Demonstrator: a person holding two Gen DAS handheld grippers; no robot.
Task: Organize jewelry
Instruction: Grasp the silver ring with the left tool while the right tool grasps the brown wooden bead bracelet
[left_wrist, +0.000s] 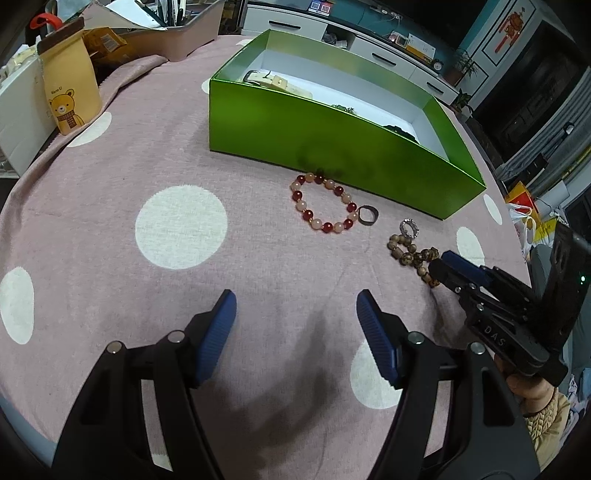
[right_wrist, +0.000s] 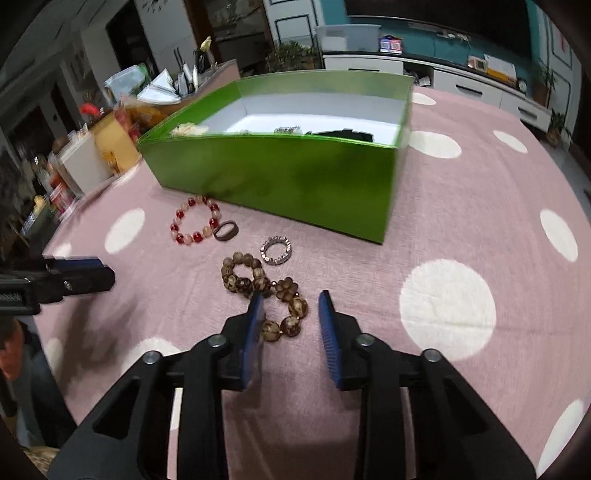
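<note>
A green box (left_wrist: 332, 147) (right_wrist: 277, 173) stands open on the pink dotted cloth, with a few pieces lying inside. In front of it lie a red-and-pink bead bracelet (left_wrist: 323, 205) (right_wrist: 195, 221), a dark ring (left_wrist: 368, 214) (right_wrist: 226, 230), a sparkly silver ring (left_wrist: 409, 228) (right_wrist: 276, 251) and a brown bead bracelet (left_wrist: 406, 251) (right_wrist: 243, 275). My right gripper (right_wrist: 290, 295) (left_wrist: 443, 264) straddles the near end of the brown bracelet. Its left pad sits against the beads and a gap shows at the right pad. My left gripper (left_wrist: 295, 306) hangs open over bare cloth, nothing between its fingers.
A bear-print paper bag (left_wrist: 70, 99), a white carton (left_wrist: 18, 122) and a cluttered organizer (left_wrist: 177, 33) crowd the far left of the table. A person's hand (left_wrist: 528, 384) holds the right gripper's handle. The cloth (right_wrist: 480, 221) right of the box is bare.
</note>
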